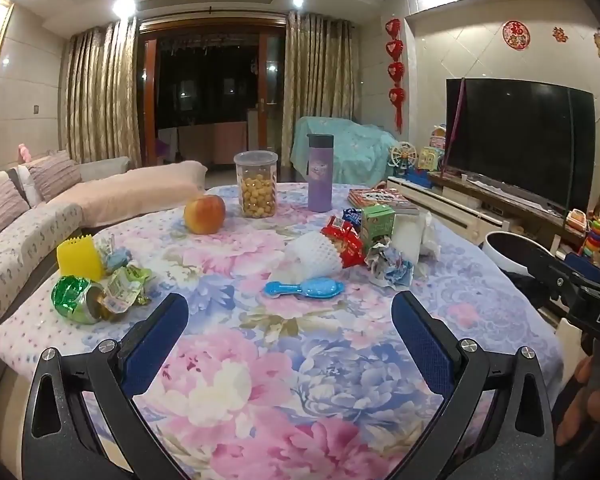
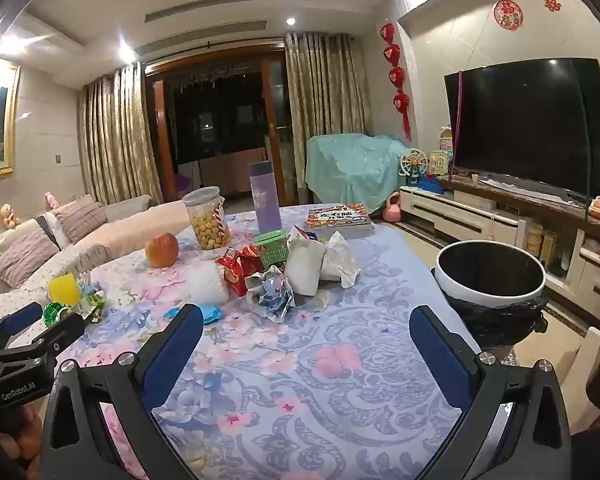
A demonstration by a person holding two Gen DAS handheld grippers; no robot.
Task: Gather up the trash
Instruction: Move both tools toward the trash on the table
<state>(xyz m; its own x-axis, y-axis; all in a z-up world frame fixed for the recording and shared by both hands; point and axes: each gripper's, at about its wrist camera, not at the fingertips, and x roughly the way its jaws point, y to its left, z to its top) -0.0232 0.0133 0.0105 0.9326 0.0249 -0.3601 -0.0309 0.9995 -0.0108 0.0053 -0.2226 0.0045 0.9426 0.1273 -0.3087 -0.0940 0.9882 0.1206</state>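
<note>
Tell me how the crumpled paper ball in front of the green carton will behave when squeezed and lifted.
The crumpled paper ball looks loosely wadded, so it will probably compress further between pads. It is likely very light. Its irregular folds suggest it won't roll far if nudged on the tablecloth.

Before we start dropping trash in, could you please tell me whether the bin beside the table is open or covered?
Open: the bin shows a bare white rim and dark interior, with no lid over it.

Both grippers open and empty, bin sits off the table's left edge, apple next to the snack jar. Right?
Not quite: the bin stands off the table's right edge, as the right wrist view shows. The rest holds: left gripper and right gripper are open and empty, and the apple is beside the snack jar.
</note>
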